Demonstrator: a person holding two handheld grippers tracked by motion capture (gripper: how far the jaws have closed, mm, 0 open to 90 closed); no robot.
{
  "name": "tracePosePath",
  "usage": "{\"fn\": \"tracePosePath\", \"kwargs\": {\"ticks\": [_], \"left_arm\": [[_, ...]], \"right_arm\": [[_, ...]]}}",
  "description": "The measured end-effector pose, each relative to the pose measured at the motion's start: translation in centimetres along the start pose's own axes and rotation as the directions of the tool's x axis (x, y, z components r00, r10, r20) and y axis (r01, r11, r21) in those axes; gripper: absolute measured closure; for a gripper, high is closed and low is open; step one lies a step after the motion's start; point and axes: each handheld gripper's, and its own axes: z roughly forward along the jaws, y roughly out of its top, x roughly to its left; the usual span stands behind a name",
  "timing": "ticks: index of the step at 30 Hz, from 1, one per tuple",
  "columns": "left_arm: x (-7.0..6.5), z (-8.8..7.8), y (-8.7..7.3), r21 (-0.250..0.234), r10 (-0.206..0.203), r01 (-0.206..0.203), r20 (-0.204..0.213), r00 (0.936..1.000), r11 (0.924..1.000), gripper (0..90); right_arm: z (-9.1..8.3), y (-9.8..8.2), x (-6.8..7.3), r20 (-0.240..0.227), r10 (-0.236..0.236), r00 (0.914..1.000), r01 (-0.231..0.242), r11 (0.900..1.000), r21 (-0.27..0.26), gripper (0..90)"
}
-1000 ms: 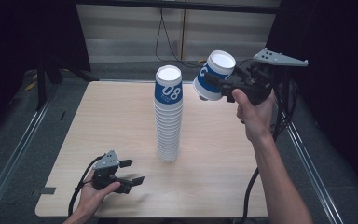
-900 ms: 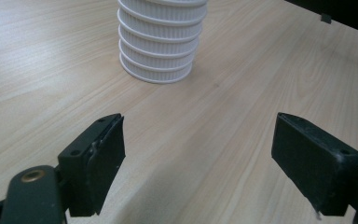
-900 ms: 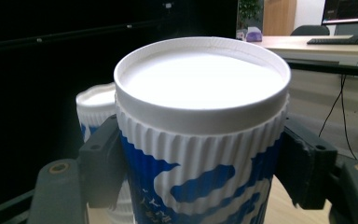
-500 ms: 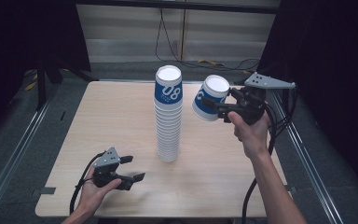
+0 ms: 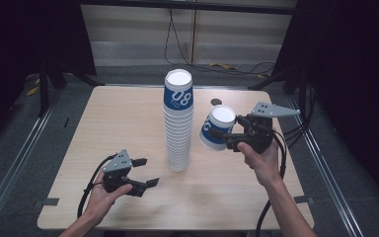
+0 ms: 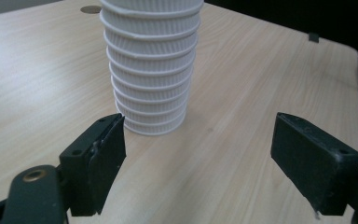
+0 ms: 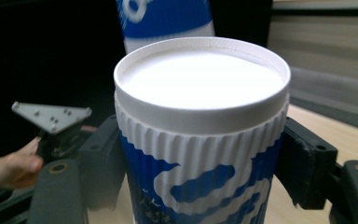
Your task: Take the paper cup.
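1 cup stack (image 5: 178, 123), 1 loose cup (image 5: 216, 127) (held), 2 grippers

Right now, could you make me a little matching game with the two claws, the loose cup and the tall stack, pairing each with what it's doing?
Things:
1. left claw
2. right claw
3. cup
4. stack

States:
A. stands upright on the table
B. tilted, held off the table
C. open, nothing between its jaws
D. shut on the cup

Pairs: 1-C, 2-D, 3-B, 4-A
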Motion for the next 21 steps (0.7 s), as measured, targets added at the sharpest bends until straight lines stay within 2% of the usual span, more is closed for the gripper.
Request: {"fn": "tracePosePath", "kwargs": {"ticks": [2, 3, 7, 9, 14, 15, 19, 21], "left_arm": [[-0.3, 0.4, 0.5, -0.006, 0.000, 0.000, 0.028, 0.9996, 1.0000, 17.4], [-0.4, 0.6, 0.7, -0.010, -0.001, 0.002, 0.041, 0.9992, 0.9999, 17.1], [-0.7, 1.3, 1.2, -0.032, 0.008, -0.006, 0.046, 0.9989, 0.9995, 16.8], [-0.9, 1.6, 1.4, -0.058, 0.012, -0.010, 0.031, 0.9994, 0.9982, 16.1], [-1.3, 2.0, 1.7, -0.080, 0.028, -0.023, 0.055, 0.9981, 0.9965, 15.9], [-1.4, 2.1, 1.7, -0.079, 0.031, -0.026, 0.058, 0.9979, 0.9965, 15.9], [-1.7, 2.1, 1.7, -0.091, 0.024, -0.015, 0.100, 0.9947, 0.9958, 15.9], [-1.7, 2.1, 1.8, -0.098, 0.019, -0.009, 0.107, 0.9940, 0.9952, 15.9]], "right_arm": [[0.4, -0.7, 0.2, -0.011, -0.009, 0.9999, 0.009, 1.000, 0.022, 26.7], [0.6, -1.3, 0.3, -0.027, 0.003, 0.9996, -0.002, 1.000, 0.029, 26.7], [1.0, -2.5, 0.4, -0.045, 0.017, 0.9988, -0.016, 0.999, 0.028, 26.7], [1.2, -3.0, 0.3, -0.062, 0.030, 0.9976, -0.028, 0.999, 0.025, 26.7], [2.0, -4.2, 0.5, -0.079, 0.035, 0.9963, -0.032, 0.998, 0.046, 26.7], [2.3, -4.6, 0.6, -0.090, 0.025, 0.9956, -0.020, 0.998, 0.055, 26.7], [2.6, -4.8, 0.7, -0.108, 0.029, 0.9937, -0.023, 0.998, 0.054, 26.7], [3.0, -5.2, 1.1, -0.124, 0.021, 0.9921, -0.013, 0.998, 0.067, 26.7]]}}
